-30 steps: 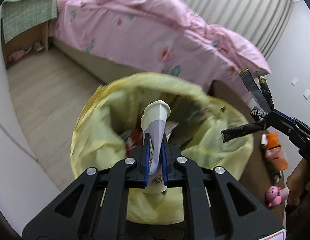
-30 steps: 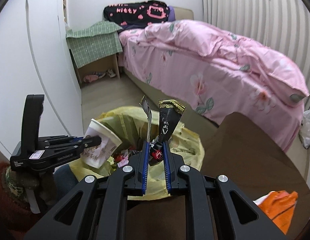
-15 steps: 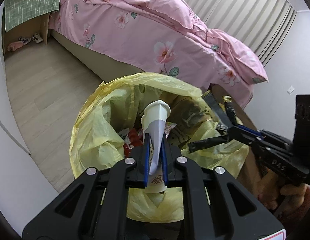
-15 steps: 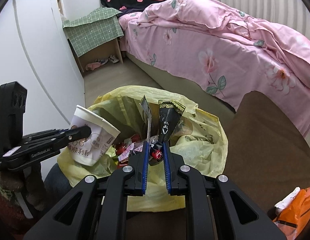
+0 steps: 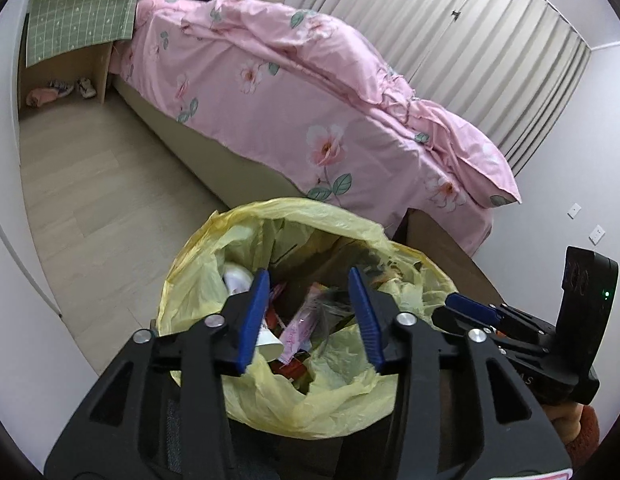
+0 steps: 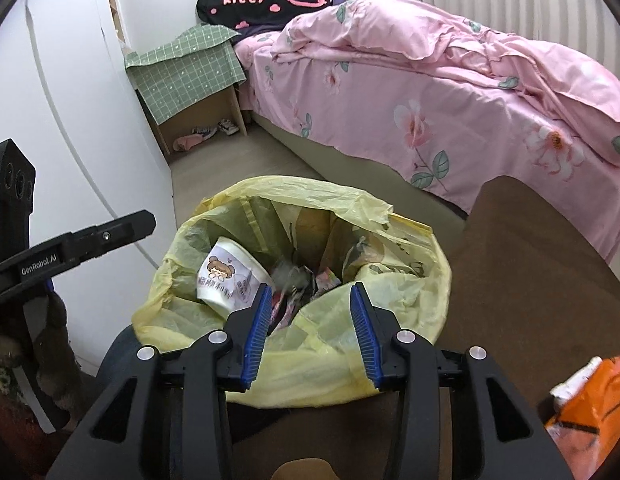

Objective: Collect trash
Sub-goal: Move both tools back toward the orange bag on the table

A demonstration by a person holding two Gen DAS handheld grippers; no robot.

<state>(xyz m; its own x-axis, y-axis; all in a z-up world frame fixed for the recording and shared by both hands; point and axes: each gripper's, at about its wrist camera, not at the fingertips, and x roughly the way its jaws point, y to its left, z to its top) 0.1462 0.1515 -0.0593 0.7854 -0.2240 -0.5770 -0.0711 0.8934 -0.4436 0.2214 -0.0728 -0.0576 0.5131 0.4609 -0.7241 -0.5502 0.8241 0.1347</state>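
Grippers, two, hand-held, both angled downward over one yellow trash bag (image 5: 270, 392). Left gripper (image 5: 310, 316): black frame, blue pads (image 5: 252, 320), jaws opening, nothing between them; the gap looks straight into the bag's mouth. In the right wrist view the same tool (image 6: 148, 222) enters from the left edge as a dark finger held beside the bag's rim, with the person's hand in a dark patterned sleeve (image 6: 14, 344) below it. Right gripper (image 6: 312, 324): same make, jaws opening, nothing clamped, pads apart above the near rim of the bag. In the left wrist view it (image 5: 450, 308) reaches in from the right, its blue-tipped fingers at the bag's right rim, with a fingertip and a reddish cuff (image 5: 578, 428) beneath its body. Bag contents: white paper cup (image 6: 230, 276) printed with a cartoon girl, lying tilted on its side against the left inner wall; beside it, mixed wrappers (image 6: 306, 284), pink, red and dark, partly blurred. Surroundings: brown tabletop (image 6: 530, 280) to the right of the bag, carrying an orange packet (image 6: 590, 396) at its near right corner; bed with pink floral quilt (image 6: 450, 92) behind; small stand under a green checked cloth (image 6: 186, 64) against the white wall; pale wood floor (image 5: 90, 184).
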